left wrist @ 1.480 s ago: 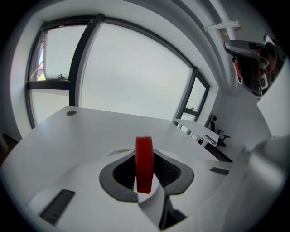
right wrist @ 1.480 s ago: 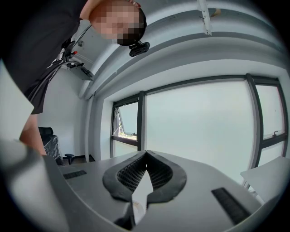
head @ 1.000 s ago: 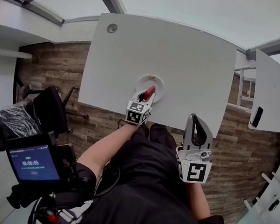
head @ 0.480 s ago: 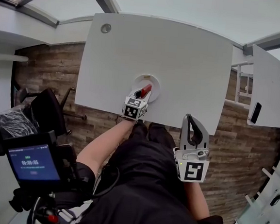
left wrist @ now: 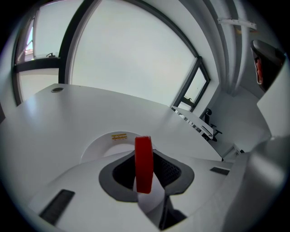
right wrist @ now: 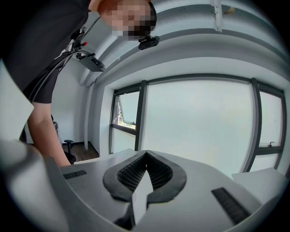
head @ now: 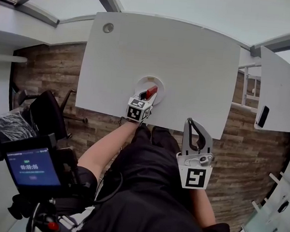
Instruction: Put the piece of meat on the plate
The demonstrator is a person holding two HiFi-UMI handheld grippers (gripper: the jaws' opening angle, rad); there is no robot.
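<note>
In the head view my left gripper (head: 148, 95) is shut on the piece of meat (head: 151, 92), a flat red slab. It hangs just over the near rim of the small white plate (head: 147, 81) by the table's front edge. In the left gripper view the meat (left wrist: 144, 164) stands edge-on between the dark pads (left wrist: 170, 171), with the plate (left wrist: 106, 144) just beyond the tips. My right gripper (head: 194, 124) hovers off the table's front edge, over the person's lap, well right of the plate. Its jaws (right wrist: 146, 156) meet at the tips with nothing in them.
The white table (head: 189, 66) has a round cable grommet (head: 108, 28) at its far left. A second white table (head: 283, 90) at the right carries a dark phone (head: 262, 116). A black office chair (head: 44, 112) stands left on the wood floor, and a lit screen (head: 29, 166) sits at lower left.
The left gripper keeps the meat over the plate's near rim. The right gripper has rolled slightly more upright and stays off the table's edge.
</note>
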